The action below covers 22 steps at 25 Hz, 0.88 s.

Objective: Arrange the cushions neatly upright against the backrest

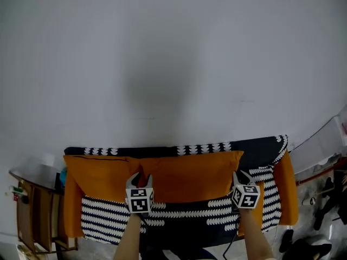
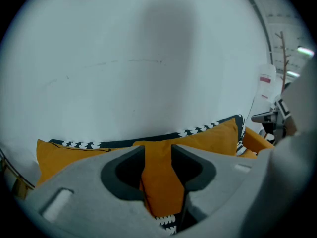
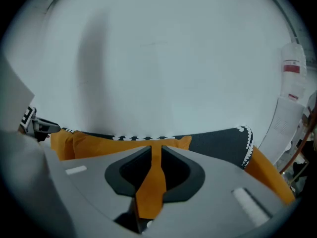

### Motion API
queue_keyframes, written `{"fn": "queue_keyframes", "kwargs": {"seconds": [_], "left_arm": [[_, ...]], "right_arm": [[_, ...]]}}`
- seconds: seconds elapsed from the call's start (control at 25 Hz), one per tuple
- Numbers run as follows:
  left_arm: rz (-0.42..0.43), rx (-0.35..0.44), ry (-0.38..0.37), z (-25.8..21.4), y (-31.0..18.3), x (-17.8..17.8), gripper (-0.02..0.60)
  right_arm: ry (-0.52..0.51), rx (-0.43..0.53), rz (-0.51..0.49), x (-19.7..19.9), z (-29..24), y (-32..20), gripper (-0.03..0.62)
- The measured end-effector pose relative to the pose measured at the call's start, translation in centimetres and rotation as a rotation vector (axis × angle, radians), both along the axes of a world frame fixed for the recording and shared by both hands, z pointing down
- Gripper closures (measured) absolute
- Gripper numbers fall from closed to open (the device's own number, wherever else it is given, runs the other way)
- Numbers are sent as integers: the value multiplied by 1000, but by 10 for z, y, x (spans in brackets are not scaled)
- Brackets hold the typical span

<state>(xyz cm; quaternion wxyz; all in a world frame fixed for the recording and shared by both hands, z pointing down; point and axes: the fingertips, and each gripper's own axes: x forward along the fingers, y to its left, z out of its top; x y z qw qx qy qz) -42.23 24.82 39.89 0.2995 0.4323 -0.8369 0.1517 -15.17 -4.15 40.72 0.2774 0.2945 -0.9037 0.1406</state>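
You have the wide orange cushion (image 1: 190, 175) held at both ends. In the left gripper (image 2: 158, 152) view a thick fold of its fabric fills the gap between the fingers (image 2: 190, 165), which stand fairly wide but clamp on it. In the right gripper (image 3: 156, 152) view the fingers are almost together, pinching only a thin flap of the same cushion.

The cushion sits in the lower middle of the head view, propped against the dark backrest (image 1: 260, 148). Its top edge is close under the patterned rim. Its long axis runs left to right across the frame, parallel to the backrest, and its body lies beyond your fingers, toward the wall. Your left gripper is at its lower left end and your right gripper at its right end, so neither hand is nearer the middle.

The second orange cushion (image 1: 95, 172) leans at the left, its inner edge meeting the held one right by your left gripper.

My judgement is that the next move depends on keeping that long axis level and parallel to the backrest. The thin right-hand pinch looks like the likelier grip to slip.
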Motion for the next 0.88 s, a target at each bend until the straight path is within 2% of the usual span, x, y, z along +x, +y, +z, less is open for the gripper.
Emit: {"fn": "queue_keyframes", "kwargs": {"seconds": [0.16,0.24,0.28,0.6,0.88], "left_arm": [[-17,90,-41,-35,7,4,453],[-33,126,-81,-54,13,5,545],[-40,145,-98,-64,15,6,572],[-35,299,-101,-120,30,21,577],[25,346,-111,-146,40,28,577]], "right_arm": [[-85,31,46,3,-32,11,569],[-128,39,66,5,-47,19,585],[-147,44,73,6,-54,23,585],[-203,120,132,20,-101,69,585],[-230,165,185,31,-131,104,585]]}}
